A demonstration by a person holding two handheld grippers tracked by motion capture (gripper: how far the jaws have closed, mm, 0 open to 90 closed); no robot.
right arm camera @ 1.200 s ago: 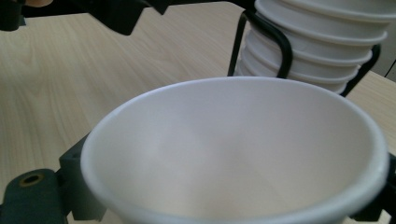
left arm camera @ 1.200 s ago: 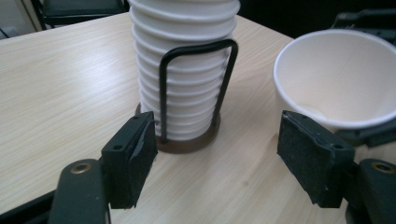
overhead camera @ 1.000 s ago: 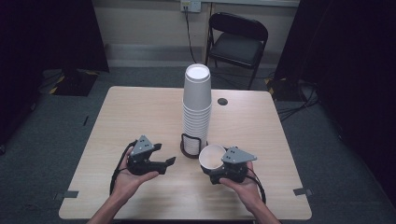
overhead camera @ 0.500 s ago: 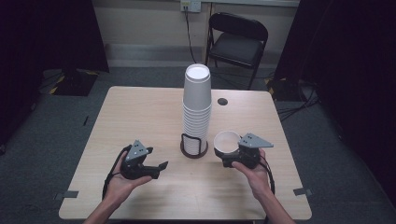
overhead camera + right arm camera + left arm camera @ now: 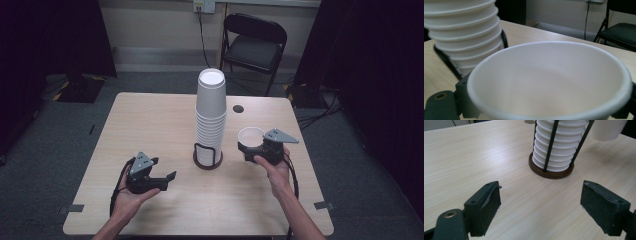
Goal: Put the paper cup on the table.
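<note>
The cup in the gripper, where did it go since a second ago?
The right gripper, shut on the single cup, carried it from beside the cup holder out to the right. The left gripper drifted slightly left, still open. The cup stack stayed put.

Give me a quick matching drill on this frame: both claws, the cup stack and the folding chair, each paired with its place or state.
1. left claw
2. right claw
3. cup stack
4. folding chair

A. upside down in a wire holder on a round base
B. on the floor beyond the table's far edge
C. open, nothing between its jaws
D. shut on a single white cup, mouth up

Pairs: 1-C, 2-D, 3-A, 4-B
</note>
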